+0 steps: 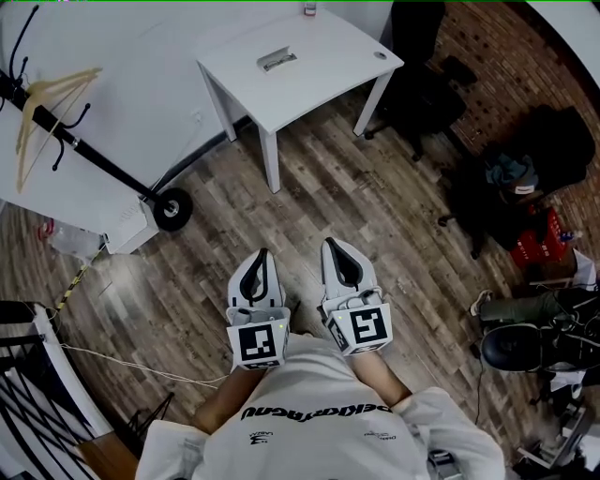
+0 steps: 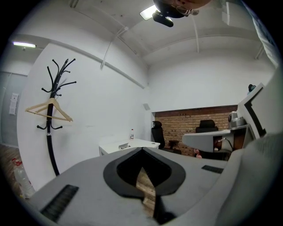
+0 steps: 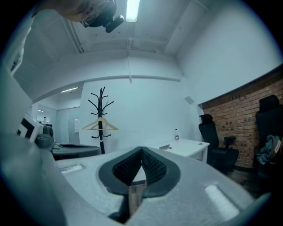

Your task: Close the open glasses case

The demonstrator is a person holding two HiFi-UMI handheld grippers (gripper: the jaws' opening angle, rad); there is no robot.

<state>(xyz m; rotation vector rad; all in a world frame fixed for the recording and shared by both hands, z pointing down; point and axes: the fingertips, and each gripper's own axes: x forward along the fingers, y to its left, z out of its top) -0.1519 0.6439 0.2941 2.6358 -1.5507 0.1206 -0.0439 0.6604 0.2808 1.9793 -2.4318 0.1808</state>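
Note:
The glasses case (image 1: 277, 59) is a small grey object lying on a white table (image 1: 319, 84) some way ahead of me; it is too small to tell how its lid stands. It shows as a sliver on the tabletop in the left gripper view (image 2: 124, 146) and the right gripper view (image 3: 165, 147). My left gripper (image 1: 262, 253) and right gripper (image 1: 333, 244) are held side by side close to my body, above the wooden floor and pointing at the table. Both are shut with nothing between the jaws, tips meeting (image 2: 142, 150) (image 3: 141, 149).
A black coat rack with a wooden hanger (image 1: 47, 103) stands left of the table by the white wall. A small bottle (image 1: 309, 9) sits at the table's far edge. Black office chairs (image 1: 422, 84) and piled gear (image 1: 534, 234) fill the right side by a brick wall.

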